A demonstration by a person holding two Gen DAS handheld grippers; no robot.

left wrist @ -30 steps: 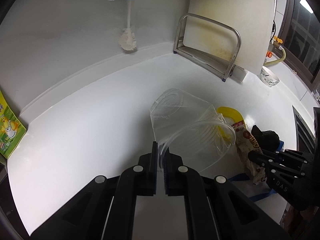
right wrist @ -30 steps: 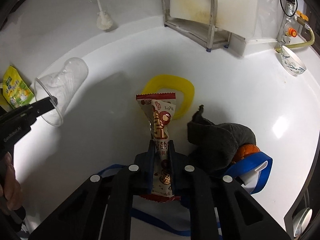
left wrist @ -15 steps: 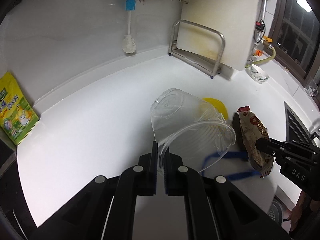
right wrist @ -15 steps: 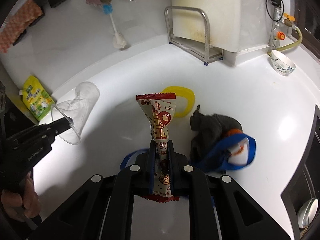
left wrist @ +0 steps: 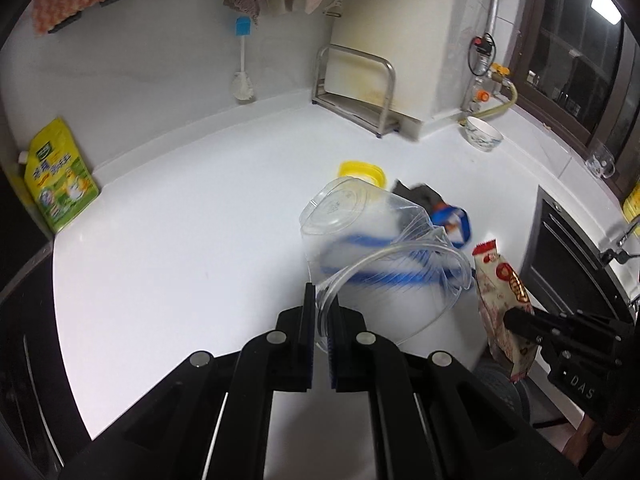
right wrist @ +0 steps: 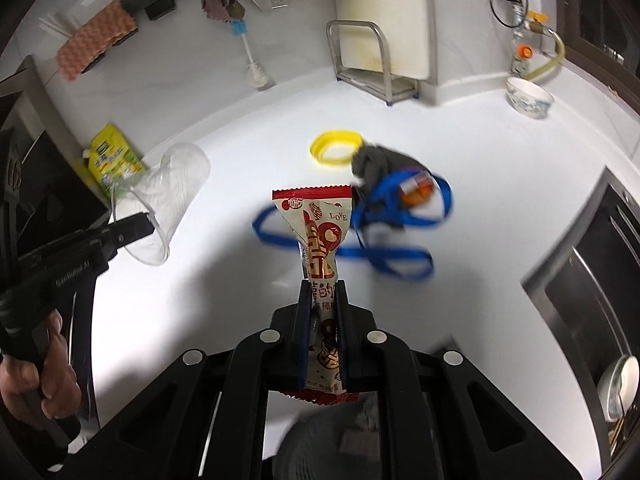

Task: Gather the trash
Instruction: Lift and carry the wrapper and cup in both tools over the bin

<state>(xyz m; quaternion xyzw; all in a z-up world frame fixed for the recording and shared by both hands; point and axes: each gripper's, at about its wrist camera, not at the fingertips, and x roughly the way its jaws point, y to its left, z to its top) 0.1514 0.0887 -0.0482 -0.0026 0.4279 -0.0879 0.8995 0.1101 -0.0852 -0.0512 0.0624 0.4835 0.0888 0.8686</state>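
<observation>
My left gripper (left wrist: 323,312) is shut on the rim of a clear plastic cup (left wrist: 360,248), which hangs on its side above the white counter (left wrist: 180,220). The same cup (right wrist: 172,196) shows at the left of the right wrist view, pinched by the left gripper (right wrist: 146,222) in a person's hand (right wrist: 44,384). My right gripper (right wrist: 323,296) is shut on a red-and-white snack wrapper (right wrist: 318,220), held upright over the counter. That wrapper (left wrist: 502,292) and the right gripper (left wrist: 514,318) appear at the right of the left wrist view.
On the counter lie a yellow ring lid (right wrist: 336,148), a dark cloth (right wrist: 380,162) and a blue strap (right wrist: 384,256) with an orange item. A green-yellow pouch (left wrist: 58,182), a brush (left wrist: 243,80), a metal rack (left wrist: 356,92) and a bowl (left wrist: 483,136) stand along the back. A dark sink (right wrist: 592,292) lies right.
Both grippers have pulled back and risen from the counter, carrying the cup and the wrapper. More of the counter, back wall and sink has come into view.
</observation>
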